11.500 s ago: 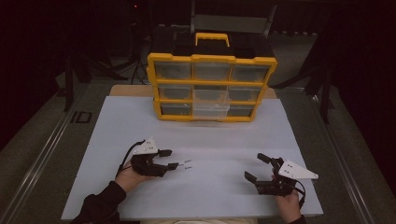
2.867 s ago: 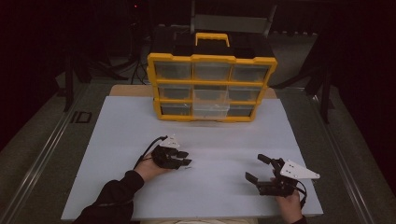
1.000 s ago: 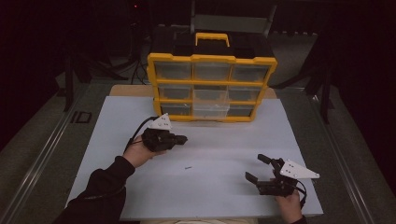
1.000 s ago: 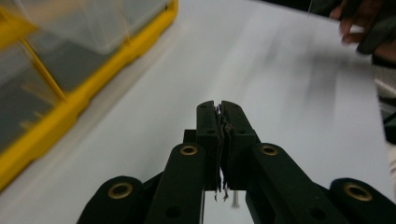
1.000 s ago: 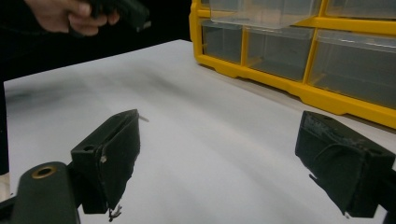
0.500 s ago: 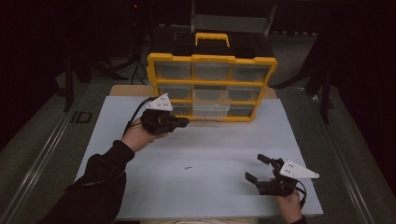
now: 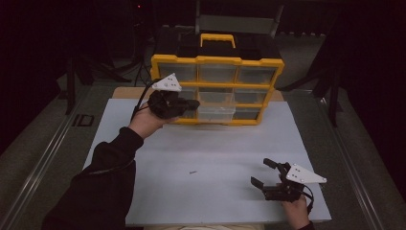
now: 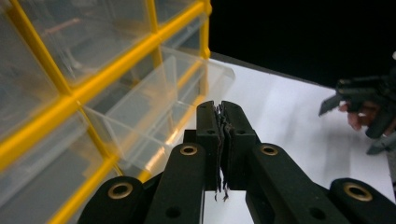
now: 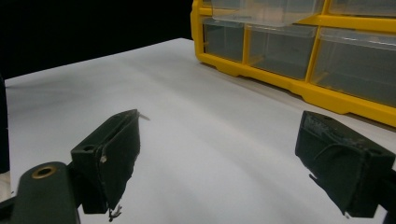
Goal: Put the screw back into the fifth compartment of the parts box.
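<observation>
My left gripper (image 8: 223, 108) has its jaws pressed together; whether something thin is pinched between them I cannot tell. The pulled-out clear drawer (image 8: 159, 112) lies just ahead and left of the tips, its long axis along the yellow cabinet (image 7: 218, 61) front. The right gripper (image 7: 268, 173), jaws wide and empty, rests near the mat's (image 7: 143, 158) right front corner, well apart. The high view shows a small screw (image 7: 192, 171) mid-mat.

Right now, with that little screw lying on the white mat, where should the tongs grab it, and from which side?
Take the screw across its thin shaft, coming straight down from above. It lies flat and alone on the white mat, too low for a sideways approach. Set one pad on each long side so it cannot roll away. The right tongs, open and resting nearby, look best placed.
</observation>
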Available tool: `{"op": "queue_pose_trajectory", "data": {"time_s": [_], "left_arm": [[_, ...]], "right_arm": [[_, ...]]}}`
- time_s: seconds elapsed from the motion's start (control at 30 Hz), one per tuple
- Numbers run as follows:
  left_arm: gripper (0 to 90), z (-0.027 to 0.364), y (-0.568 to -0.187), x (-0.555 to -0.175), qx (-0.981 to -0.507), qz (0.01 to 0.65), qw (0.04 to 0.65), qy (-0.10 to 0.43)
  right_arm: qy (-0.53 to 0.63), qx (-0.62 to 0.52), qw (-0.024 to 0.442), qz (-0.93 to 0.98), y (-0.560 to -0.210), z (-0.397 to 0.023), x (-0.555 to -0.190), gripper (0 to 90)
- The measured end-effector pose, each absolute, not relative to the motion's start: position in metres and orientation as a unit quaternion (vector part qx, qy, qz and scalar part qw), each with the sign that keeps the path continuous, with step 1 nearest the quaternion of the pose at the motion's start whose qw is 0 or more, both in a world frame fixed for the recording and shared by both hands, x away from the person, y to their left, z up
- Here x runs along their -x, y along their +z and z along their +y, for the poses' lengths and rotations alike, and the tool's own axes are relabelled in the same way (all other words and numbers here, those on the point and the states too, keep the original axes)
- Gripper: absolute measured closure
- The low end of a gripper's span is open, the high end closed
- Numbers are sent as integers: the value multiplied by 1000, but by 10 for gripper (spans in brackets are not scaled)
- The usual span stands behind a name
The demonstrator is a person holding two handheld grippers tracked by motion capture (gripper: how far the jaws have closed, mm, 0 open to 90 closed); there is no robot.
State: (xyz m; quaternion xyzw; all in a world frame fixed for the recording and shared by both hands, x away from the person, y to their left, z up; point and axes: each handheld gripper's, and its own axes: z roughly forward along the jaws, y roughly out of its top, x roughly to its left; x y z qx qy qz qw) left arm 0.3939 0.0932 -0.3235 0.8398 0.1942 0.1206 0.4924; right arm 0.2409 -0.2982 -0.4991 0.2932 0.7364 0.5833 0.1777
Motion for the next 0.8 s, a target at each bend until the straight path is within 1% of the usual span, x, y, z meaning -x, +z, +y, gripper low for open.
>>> {"op": "queue_pose_trajectory", "data": {"time_s": [0.17, 0.27, 0.63, 0.7, 0.8], "left_arm": [[881, 84, -318, -405, -830, 207, 501, 130], [881, 77, -319, -409, -827, 214, 505, 125], [881, 61, -332, -420, -814, 240, 512, 136], [881, 61, -335, -422, -810, 250, 515, 131], [881, 59, -337, -423, -812, 260, 504, 138]], "right_arm": [[584, -293, 177, 735, -499, -299, -241, 140], [585, -294, 178, 735, -499, -299, -241, 140], [585, -293, 177, 735, -499, -299, -241, 140], [586, -294, 176, 734, -499, -300, -241, 140], [586, -295, 175, 734, -499, -301, -241, 140]]}}
